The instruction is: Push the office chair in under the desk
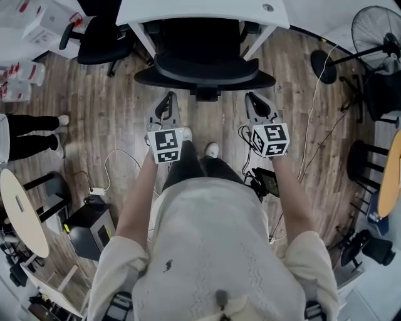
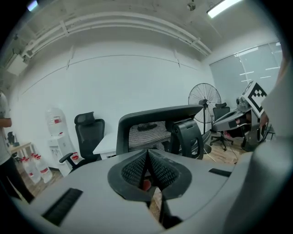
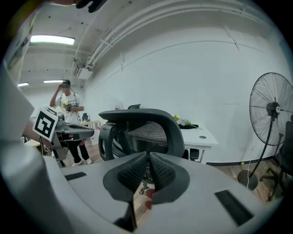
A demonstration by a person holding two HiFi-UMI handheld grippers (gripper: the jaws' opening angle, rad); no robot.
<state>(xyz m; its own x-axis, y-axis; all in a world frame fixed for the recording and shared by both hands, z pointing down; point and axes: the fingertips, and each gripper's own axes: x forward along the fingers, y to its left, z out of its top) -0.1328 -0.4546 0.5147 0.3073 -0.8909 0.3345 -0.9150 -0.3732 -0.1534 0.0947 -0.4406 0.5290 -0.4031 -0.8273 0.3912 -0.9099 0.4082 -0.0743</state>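
Observation:
The black mesh-backed office chair [image 1: 207,70] stands with its seat tucked beneath the white desk [image 1: 200,10], its curved backrest facing me. My left gripper [image 1: 167,100] hovers just behind the backrest's left side and my right gripper [image 1: 253,100] just behind its right side; neither touches the chair. In the left gripper view the chair's backrest [image 2: 155,119] fills the middle beyond the left gripper [image 2: 147,153], whose jaws meet with nothing between them. The right gripper [image 3: 148,156] likewise has its jaws together and empty, with the backrest [image 3: 146,116] and the desk [image 3: 198,134] ahead.
A second black chair [image 1: 100,39] stands left of the desk. A standing fan [image 1: 376,28] and its cord are at the right. A person [image 1: 31,135] stands at the left near water bottles [image 1: 24,74]. Cables [image 1: 113,168] and a black box [image 1: 91,229] lie beside my feet.

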